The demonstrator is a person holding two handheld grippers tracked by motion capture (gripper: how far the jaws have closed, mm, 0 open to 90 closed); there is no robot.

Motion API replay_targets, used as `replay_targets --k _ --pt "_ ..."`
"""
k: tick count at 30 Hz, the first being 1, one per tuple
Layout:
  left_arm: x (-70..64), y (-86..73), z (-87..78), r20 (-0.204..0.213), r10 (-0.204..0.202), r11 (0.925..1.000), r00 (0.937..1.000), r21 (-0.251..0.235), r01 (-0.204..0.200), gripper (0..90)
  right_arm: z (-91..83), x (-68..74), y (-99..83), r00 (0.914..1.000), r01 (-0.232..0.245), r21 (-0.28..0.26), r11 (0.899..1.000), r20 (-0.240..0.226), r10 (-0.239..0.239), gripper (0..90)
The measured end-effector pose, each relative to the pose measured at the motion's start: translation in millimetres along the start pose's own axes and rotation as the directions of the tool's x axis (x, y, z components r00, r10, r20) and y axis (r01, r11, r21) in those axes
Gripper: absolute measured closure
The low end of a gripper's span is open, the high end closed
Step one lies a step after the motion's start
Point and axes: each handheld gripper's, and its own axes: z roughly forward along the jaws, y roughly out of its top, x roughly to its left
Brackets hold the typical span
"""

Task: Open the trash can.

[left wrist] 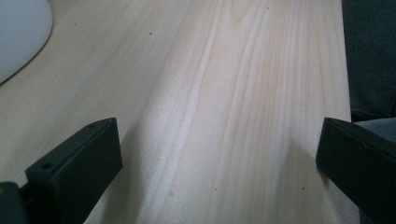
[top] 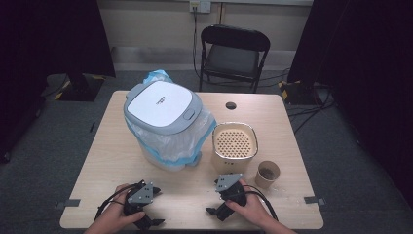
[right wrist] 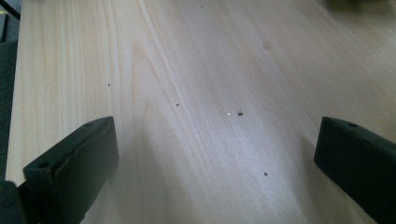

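Pale wooden table (top: 195, 190) in a dim room with grey carpet and dark curtains at both sides.

Nearest, well in front of the bin (top: 163, 124): left gripper (top: 146, 222) by the table's front edge, jaws wide apart, bare wood between them. To the right of that, also in front of the bin: right gripper (top: 215, 211), jaws likewise spread and holding nothing. A few dark crumbs (right wrist: 239, 113) on the wood ahead of it.

Next back, right of the bin and just beside it: beige box (top: 234, 146) with a perforated top. Right again and slightly nearer, close to the box: brown paper cup (top: 267, 174), upright, something dark inside.

Probable risks:
- Cup light and open-topped; easily tipped or crushed by a hard squeeze, contents spilled.
- Cup and box close together; little room for a jaw between them, likely to nudge the box.
- Loose bag liner (top: 170, 141) hanging round the bin, apt to snag a jaw or the trailing cable.
- Bin lid shut; in the way of anything bound for the bin.

Behind the bin: cable hole (top: 231, 105) in the tabletop, then a black folding chair (top: 234, 53) against the wall.
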Motion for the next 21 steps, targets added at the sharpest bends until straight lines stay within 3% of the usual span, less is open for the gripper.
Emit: replay_targets --k 5,6,7,9,10,16,21 --pt "0.0 0.2 -0.4 -0.002 0.001 1.0000 1.0000 0.006 -0.001 0.0 -1.8 -2.3 3.5 0.9998 0.016 0.036 0.999 -0.015 -0.016 1.1" --pt "-0.1 0.1 -0.2 -0.003 -0.001 1.0000 1.0000 0.003 0.001 0.0 -3.4 -3.1 5.1 0.9994 0.029 0.043 0.999 -0.018 -0.028 8.5" --pt "-0.1 0.1 -0.2 -0.003 -0.001 1.0000 1.0000 0.003 0.001 0.0 -3.4 -3.1 5.1 0.9994 0.029 0.043 0.999 -0.018 -0.028 8.5" --pt "-0.1 0.2 -0.4 -0.003 0.000 1.0000 1.0000 0.005 0.000 0.0 -6.1 -3.8 7.0 0.9991 0.034 0.035 0.999 -0.026 -0.033 18.9" --pt "-0.1 0.2 -0.5 -0.004 0.001 1.0000 1.0000 0.007 -0.001 0.0 -8.6 -4.1 10.0 0.9993 0.037 0.049 0.998 -0.005 -0.037 14.1" --pt "-0.1 0.2 -0.5 -0.004 0.001 1.0000 1.0000 0.007 -0.001 0.0 -17.7 -7.4 16.1 0.9997 0.025 0.046 0.999 -0.008 -0.025 15.3" --pt "-0.2 0.0 -0.1 -0.003 -0.002 1.0000 1.0000 0.001 0.002 0.0 -30.0 -11.1 26.2 0.9993 0.002 0.043 0.999 -0.036 0.000 15.4"
